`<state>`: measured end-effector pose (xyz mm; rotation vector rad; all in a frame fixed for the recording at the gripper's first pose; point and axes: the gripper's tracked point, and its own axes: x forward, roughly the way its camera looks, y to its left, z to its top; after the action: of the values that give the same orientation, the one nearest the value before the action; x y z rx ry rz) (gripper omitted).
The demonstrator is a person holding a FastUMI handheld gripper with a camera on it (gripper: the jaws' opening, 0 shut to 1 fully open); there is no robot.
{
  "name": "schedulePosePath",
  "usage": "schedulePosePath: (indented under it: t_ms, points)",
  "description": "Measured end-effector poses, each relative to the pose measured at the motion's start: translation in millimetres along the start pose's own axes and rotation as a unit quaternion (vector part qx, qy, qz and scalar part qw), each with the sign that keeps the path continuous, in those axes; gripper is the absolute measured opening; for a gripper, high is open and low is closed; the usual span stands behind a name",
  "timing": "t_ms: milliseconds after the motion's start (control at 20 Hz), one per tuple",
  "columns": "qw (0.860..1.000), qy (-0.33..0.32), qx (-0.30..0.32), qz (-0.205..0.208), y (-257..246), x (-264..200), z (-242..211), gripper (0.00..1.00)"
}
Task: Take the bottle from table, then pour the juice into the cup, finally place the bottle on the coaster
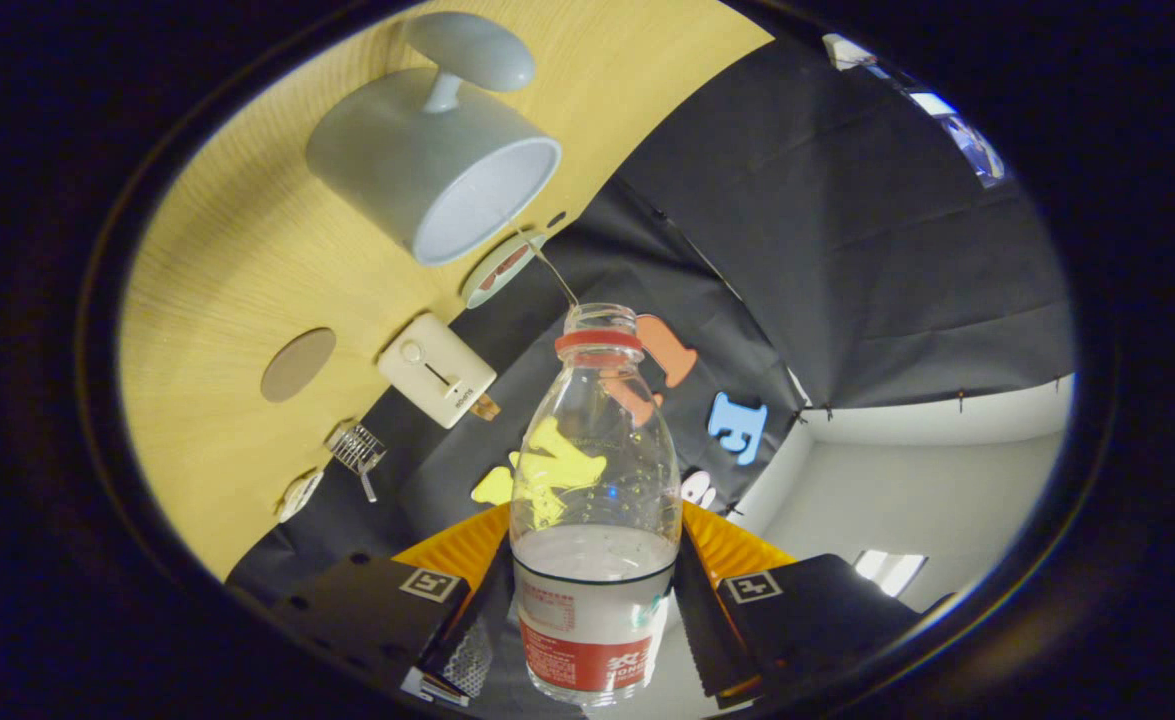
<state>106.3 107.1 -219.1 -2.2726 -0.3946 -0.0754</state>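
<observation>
Your claw is clenched on the bottle, w/ both fingers pressing its labelled lower body. The cap is off, and a thin stream runs from the mouth toward the grey cup on the wooden desk. The view is tilted hard. Beyond the bottle, near the desk edge, sit a round brown coaster, a cream box and a small metal clip.

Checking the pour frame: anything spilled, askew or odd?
No spill visible. The gripper is shut on the uncapped bottle, tipped toward the grey cup, a thin stream running from its mouth to the rim. The round coaster lies bare on the table.
</observation>
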Motion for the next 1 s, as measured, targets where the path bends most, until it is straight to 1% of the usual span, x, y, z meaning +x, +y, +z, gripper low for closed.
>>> schedulePosePath:
  t_ms: [300, 400, 550, 800, 1000]
  points:
    - [1.000, -0.011, -0.018, 0.005, -5, -1, 2, 0.81]
    - [1.000, -0.013, -0.015, 0.004, -9, 0, 4, 0.81]
    - [1.000, -0.021, -0.011, -0.009, -19, 3, 6, 0.81]
    - [1.000, -0.025, -0.016, -0.002, -17, 5, 8, 0.81]
    - [0.999, -0.034, -0.019, -0.010, -22, 3, 14, 0.81]
